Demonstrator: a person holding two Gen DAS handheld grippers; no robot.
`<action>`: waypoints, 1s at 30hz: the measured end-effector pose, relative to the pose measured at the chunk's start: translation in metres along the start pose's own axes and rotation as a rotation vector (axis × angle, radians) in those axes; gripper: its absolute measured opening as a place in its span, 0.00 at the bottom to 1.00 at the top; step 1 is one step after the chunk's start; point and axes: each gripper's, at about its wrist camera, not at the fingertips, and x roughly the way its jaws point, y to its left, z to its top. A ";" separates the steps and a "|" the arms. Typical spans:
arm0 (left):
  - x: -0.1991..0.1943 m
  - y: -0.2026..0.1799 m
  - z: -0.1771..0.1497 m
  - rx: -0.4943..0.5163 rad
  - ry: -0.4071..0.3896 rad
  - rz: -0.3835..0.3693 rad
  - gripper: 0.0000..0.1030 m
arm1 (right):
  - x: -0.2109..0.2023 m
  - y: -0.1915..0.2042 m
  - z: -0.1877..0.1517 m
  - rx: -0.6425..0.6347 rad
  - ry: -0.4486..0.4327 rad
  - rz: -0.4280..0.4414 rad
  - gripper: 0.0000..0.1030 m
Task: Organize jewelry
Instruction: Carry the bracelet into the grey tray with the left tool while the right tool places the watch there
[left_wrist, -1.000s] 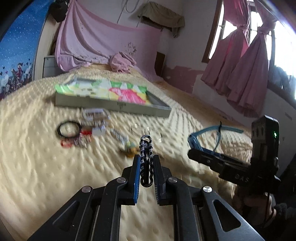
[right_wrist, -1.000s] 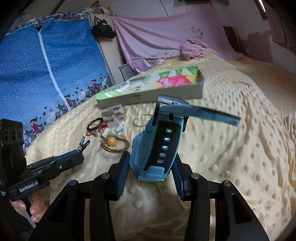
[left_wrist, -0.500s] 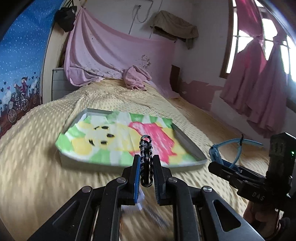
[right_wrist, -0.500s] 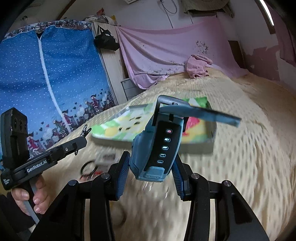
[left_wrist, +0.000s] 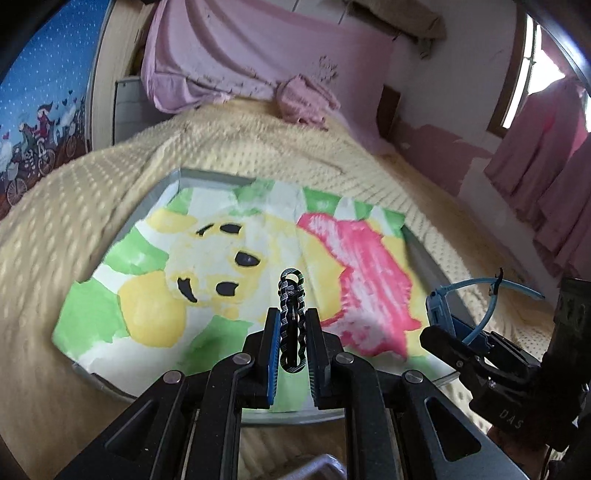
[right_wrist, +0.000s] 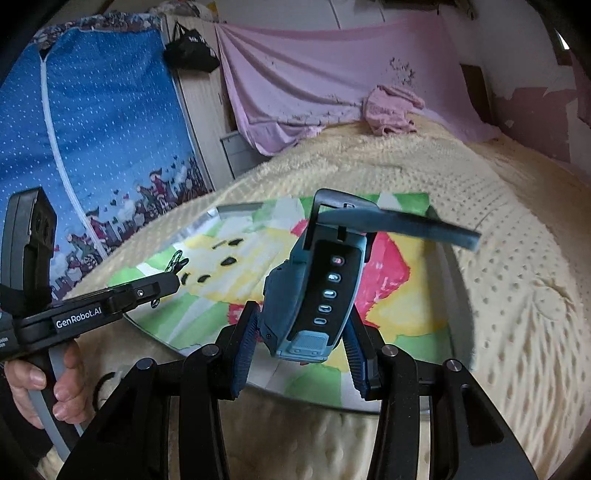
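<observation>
both tongs are loaded and both hang over the near part of the tray (left_wrist: 207, 176), which lies on the bed (left_wrist: 55, 206) with a bright cartoon cloth (left_wrist: 236, 236) spread inside it. the left tongs (left_wrist: 292, 328) are clamped on a dark wavy clip (left_wrist: 291, 306), pads pressed to its two flat sides; the clip stands upright between them, its long axis running straight out along the fingers with the looped end sticking past the tips, out over the cloth's middle. the right tongs (right_wrist: 301, 328) are clamped on the blue watch (right_wrist: 317, 295), held by its body with the face side up; its strap (right_wrist: 399, 225) juts sideways to the right, crossing above the red patch of the cloth, so the watch's long axis lies across the tongs rather than along them. in the right view the left tongs (right_wrist: 173, 275) sit to the left at about the same reach, tips just over the tray's left part, so neither hand is clearly nearer. my reading is that the drop is what comes next: the tray lies below and ahead of both loads, and each piece has bare cloth under it, the clip to the left, the watch to the right, well apart. the strap's free end may overhang the right rim when it lands.
</observation>
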 end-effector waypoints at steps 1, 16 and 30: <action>0.003 0.001 0.000 -0.005 0.013 0.003 0.12 | 0.005 0.001 -0.001 -0.004 0.018 -0.004 0.39; 0.007 0.002 -0.008 0.011 0.035 0.015 0.12 | 0.034 0.001 -0.007 -0.006 0.150 -0.020 0.39; -0.046 0.013 -0.035 -0.033 -0.087 -0.009 0.34 | -0.036 0.007 -0.017 0.002 -0.046 -0.039 0.53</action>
